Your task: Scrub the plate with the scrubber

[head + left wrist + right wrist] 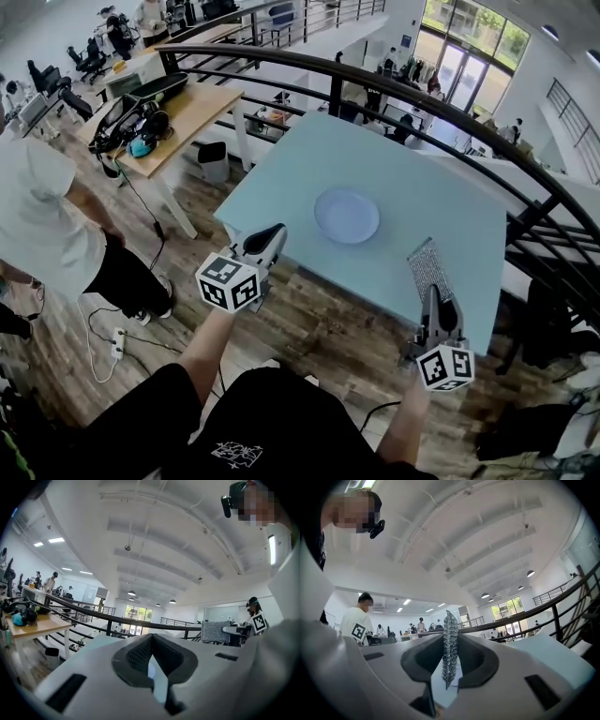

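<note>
A pale round plate (pixel 347 216) lies empty in the middle of the light blue table (pixel 422 197). My right gripper (pixel 434 292) is over the table's near right edge, in front of and to the right of the plate. It is shut on a flat steel-mesh scrubber (pixel 429 264) that stands upright between its jaws (pixel 449 625). My left gripper (pixel 270 234) hovers at the table's near left corner, left of the plate, shut with nothing in it (pixel 151 641). From the left gripper view the scrubber (pixel 215 631) shows off to the right.
A dark curved railing (pixel 394 89) runs behind and to the right of the table. A wooden desk (pixel 178 117) with gear stands at the back left, and a person in a white shirt (pixel 37 225) stands at the left. Wooden floor (pixel 319 323) lies below the table's near edge.
</note>
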`<state>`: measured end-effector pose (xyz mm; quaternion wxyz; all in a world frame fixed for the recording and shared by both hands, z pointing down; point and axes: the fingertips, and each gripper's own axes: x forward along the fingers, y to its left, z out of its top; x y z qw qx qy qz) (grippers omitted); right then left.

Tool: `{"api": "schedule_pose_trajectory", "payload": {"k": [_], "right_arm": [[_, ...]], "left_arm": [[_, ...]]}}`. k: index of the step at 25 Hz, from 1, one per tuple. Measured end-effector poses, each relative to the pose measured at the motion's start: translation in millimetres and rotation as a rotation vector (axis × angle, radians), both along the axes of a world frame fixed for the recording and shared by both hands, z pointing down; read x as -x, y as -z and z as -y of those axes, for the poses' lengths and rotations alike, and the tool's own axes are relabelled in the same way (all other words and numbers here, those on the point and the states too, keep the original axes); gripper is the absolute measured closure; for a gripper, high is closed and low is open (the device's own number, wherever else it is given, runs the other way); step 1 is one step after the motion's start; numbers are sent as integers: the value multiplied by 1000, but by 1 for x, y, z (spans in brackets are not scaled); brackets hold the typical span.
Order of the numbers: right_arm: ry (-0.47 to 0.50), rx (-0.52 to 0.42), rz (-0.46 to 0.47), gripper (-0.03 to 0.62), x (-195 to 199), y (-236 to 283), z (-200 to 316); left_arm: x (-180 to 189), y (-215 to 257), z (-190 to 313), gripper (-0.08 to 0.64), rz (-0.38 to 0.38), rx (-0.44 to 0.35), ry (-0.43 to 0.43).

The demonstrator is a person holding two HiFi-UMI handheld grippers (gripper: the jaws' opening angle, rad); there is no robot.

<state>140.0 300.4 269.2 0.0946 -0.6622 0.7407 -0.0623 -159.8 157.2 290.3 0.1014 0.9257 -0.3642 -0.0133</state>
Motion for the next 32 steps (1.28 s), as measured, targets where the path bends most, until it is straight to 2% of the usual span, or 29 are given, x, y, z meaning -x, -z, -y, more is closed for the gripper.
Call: {"api": "schedule_pose_trajectory", "payload": {"k": [9, 18, 27, 32], "right_arm": [[51, -1, 32, 509, -22, -13, -12], [70, 12, 43, 509, -36, -24, -18], [92, 27, 42, 509, -32, -33, 4], [90, 40, 36, 509, -31, -39, 32]], "left_arm": [[-18, -11, -32, 552, 8, 15, 16], [-37, -22, -42, 552, 17, 43, 21], [-43, -29, -25, 552, 3, 50, -2], [-48, -42, 2, 552, 12, 54, -15]]}}
